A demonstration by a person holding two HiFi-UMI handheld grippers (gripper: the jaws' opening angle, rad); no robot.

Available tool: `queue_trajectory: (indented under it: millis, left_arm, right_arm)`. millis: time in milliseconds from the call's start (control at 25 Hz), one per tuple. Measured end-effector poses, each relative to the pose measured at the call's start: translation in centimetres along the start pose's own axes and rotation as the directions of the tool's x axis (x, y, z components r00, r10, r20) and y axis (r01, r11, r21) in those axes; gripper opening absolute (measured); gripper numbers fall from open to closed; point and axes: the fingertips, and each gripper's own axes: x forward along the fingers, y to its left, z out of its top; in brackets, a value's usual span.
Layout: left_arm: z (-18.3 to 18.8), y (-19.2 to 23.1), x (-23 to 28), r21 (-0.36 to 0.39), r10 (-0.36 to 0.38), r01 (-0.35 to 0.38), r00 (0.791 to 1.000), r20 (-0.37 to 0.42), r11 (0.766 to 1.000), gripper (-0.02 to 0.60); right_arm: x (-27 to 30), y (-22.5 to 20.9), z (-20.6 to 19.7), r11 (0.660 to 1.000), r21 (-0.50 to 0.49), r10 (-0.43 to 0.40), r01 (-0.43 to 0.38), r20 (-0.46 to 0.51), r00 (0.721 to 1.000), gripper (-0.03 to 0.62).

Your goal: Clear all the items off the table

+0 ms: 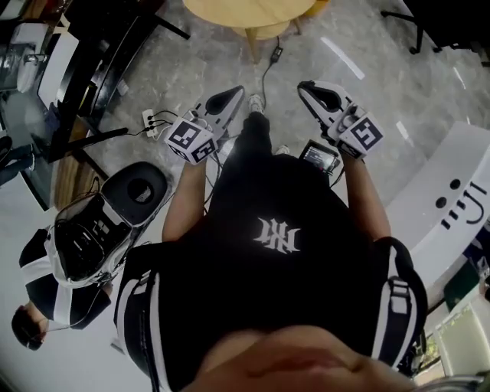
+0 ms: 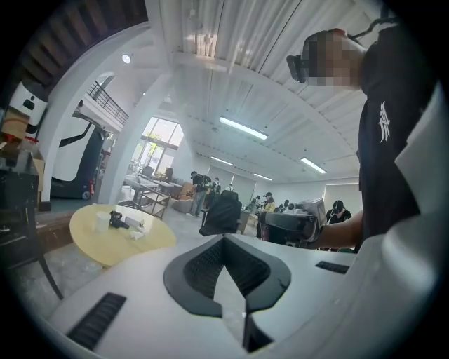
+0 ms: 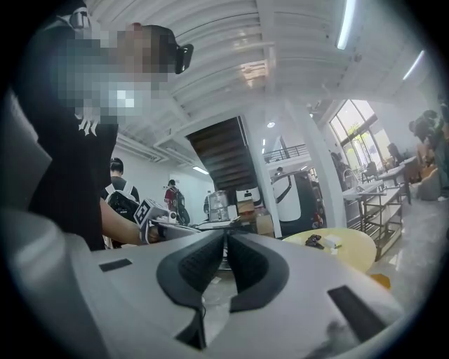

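A round yellow table (image 1: pixel 253 11) stands ahead of me on the marble floor, well beyond both grippers. In the left gripper view the table (image 2: pixel 91 245) carries a white cup (image 2: pixel 102 219), a black item (image 2: pixel 118 221) and a white box (image 2: pixel 135 224). The right gripper view shows the table (image 3: pixel 354 252) with the black item (image 3: pixel 313 241) and white box (image 3: pixel 330 241). My left gripper (image 1: pixel 232 93) and right gripper (image 1: pixel 306 88) are held in the air in front of my body, pointing toward the table. Both are shut with nothing between the jaws, as also seen on the left gripper (image 2: pixel 224 238) and the right gripper (image 3: pixel 226 235).
A black-and-white machine (image 1: pixel 99 222) stands at my left, with a person (image 1: pixel 31 321) beside it. A power strip (image 1: pixel 149 119) and a cable (image 1: pixel 268 69) lie on the floor. A white curved counter (image 1: pixel 452 207) is at my right. A dark chair (image 2: pixel 223 212) and people are farther off.
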Motion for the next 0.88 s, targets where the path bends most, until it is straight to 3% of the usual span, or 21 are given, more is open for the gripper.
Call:
queue_trajectory:
  millis: [240,640,880]
  left_arm:
    - [2.8,8.3,3.6,-0.006,-0.008,0.008,0.999,0.041,1.0,0.012]
    - [6.8,19.6,8.8,-0.007,-0.013,0.014,1.0,0.013,1.0,0.012]
    - [8.1,25.5,11.2,-0.055,0.045,-0.043,0.999,0.023,0.998,0.012]
  right_arm:
    - [6.3,-6.2,1.4,1.0,-0.013,0.013,-0.014,-0.027,1.0,0.026]
    - [16.2,-16.2,4.8,0.999,-0.049,0.018,-0.022,-0.072,0.997,0.026]
    - [21.4,-21.6,6.1,0.997,-0.037,0.071,-0.074,-0.066,0.995,0.028]
